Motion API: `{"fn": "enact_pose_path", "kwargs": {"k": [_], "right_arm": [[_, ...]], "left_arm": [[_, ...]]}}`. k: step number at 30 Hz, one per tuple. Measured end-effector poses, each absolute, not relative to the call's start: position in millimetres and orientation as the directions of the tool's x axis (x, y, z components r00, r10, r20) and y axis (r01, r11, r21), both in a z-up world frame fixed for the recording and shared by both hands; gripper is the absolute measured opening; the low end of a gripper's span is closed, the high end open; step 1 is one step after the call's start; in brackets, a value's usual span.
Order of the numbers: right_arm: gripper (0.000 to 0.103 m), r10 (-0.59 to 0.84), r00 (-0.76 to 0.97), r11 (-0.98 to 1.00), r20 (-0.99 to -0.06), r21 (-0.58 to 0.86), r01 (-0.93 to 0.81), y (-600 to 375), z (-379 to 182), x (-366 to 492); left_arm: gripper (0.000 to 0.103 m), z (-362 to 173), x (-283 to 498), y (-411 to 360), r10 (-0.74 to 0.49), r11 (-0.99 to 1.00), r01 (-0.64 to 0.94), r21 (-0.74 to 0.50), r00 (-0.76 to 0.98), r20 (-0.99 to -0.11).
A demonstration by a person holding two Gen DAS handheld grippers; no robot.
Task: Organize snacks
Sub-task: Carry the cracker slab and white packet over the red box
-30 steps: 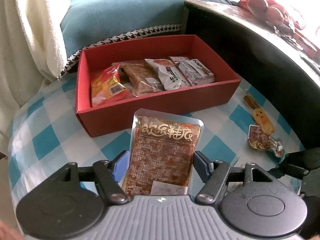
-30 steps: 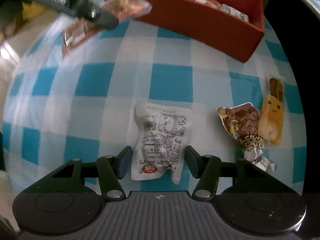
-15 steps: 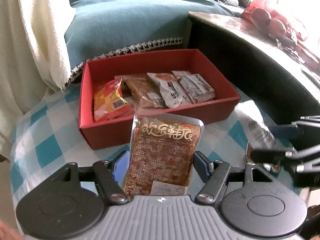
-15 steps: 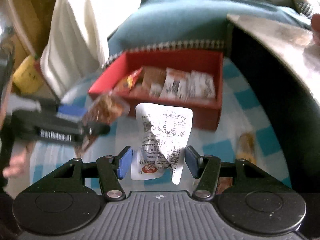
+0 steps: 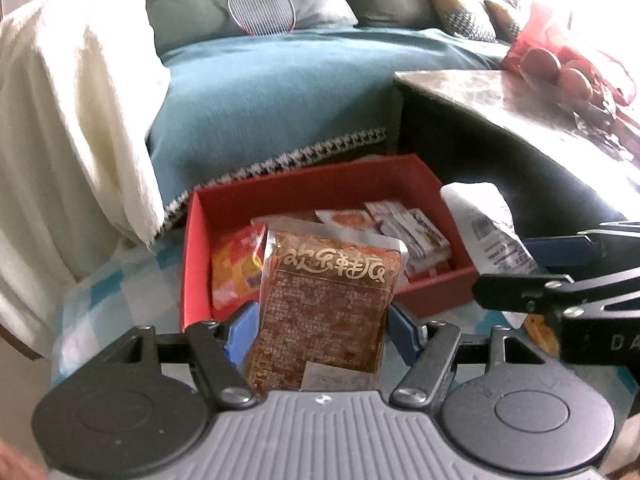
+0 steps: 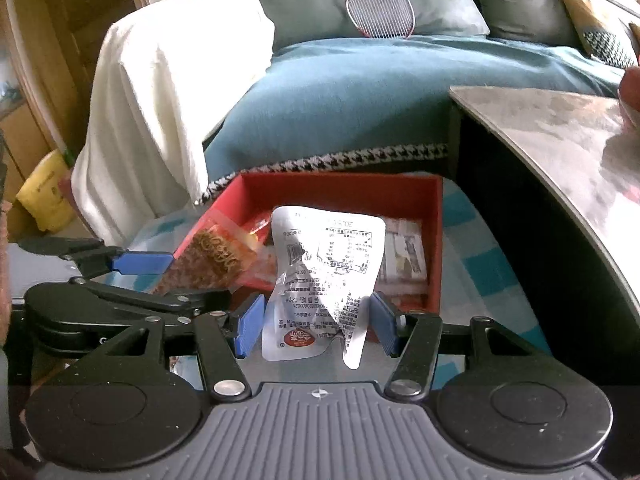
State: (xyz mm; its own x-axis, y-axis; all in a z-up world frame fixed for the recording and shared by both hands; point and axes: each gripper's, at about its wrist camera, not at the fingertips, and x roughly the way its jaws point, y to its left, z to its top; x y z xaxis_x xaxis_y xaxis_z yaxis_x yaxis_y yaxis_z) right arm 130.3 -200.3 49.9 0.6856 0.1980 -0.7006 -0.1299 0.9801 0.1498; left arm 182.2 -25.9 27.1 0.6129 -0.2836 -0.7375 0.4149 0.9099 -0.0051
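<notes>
Both wrist cameras sit just behind their claws, angled downward and close to the red box (image 5: 320, 184) on the checked surface (image 5: 120, 280). The left view looks from the box's near-left side, the right view (image 6: 340, 188) from its near-right. Each catches the other claw, and both share the box, teal sofa (image 5: 280, 92) and racket (image 6: 380, 8) beyond it.

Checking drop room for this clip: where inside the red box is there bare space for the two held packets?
Red box: bare floor along its far wall, behind the snacks. The near half is crowded: yellow-red packet at left, white packets at right. Brown packet in the left hand-held gripper and silver packet in the right hide the middle.
</notes>
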Motion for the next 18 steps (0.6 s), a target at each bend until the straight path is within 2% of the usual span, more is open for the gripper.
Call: {"fn": "enact_pose_path", "kwargs": {"k": [8, 18], "right_arm": [[0.064, 0.165, 0.725, 0.986, -0.669, 0.134, -0.102, -206, 58, 151], [0.064, 0.128, 0.729, 0.991, -0.673, 0.107, -0.074, -213, 49, 180]], "left_arm": [[0.063, 36, 201, -34, -0.249, 0.924, 0.381, 0.038, 0.672, -0.698], [0.063, 28, 228, -49, -0.243, 0.925, 0.378, 0.041, 0.671, -0.701]]}}
